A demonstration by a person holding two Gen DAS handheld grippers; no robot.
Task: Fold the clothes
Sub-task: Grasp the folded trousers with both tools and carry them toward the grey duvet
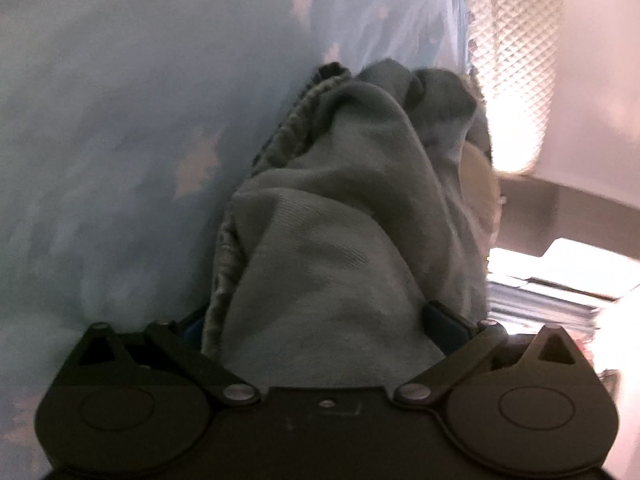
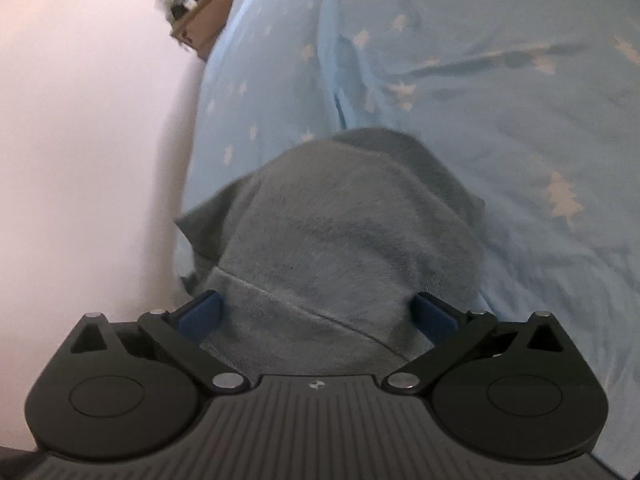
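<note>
Grey garment (image 1: 340,220) lies bunched on the bed sheet (image 1: 120,140), which is light blue with pale star shapes. In the left wrist view the cloth rises from between the two blue pads toward 12 o'clock, and a ribbed hem (image 1: 288,128) runs along its edge at about 11 o'clock. The left tongs (image 1: 320,320) stand wide, and the cloth fills the whole gap between them and covers most of the left pad; if the pads press on the cloth or only stand beside it, I cannot tell. At 1 o'clock a white quilted thing (image 1: 516,60) stands beside the bed, and at 3 o'clock there is a stack of papers (image 1: 560,280), bright and blurred.

In the right wrist view the same grey garment (image 2: 340,240) makes a round heap in front of the right tongs (image 2: 320,312), with a stitched seam crossing it close to the camera. These tongs are spread as wide as they go; both blue pads show at the sides of the heap, which lies between them and seems not pinched. The bed sheet (image 2: 480,100) fills the view from 12 to 4 o'clock. A white wall (image 2: 80,160) is at 9 o'clock, and a cardboard box (image 2: 204,20) is at 11 o'clock, at the bed's edge
</note>
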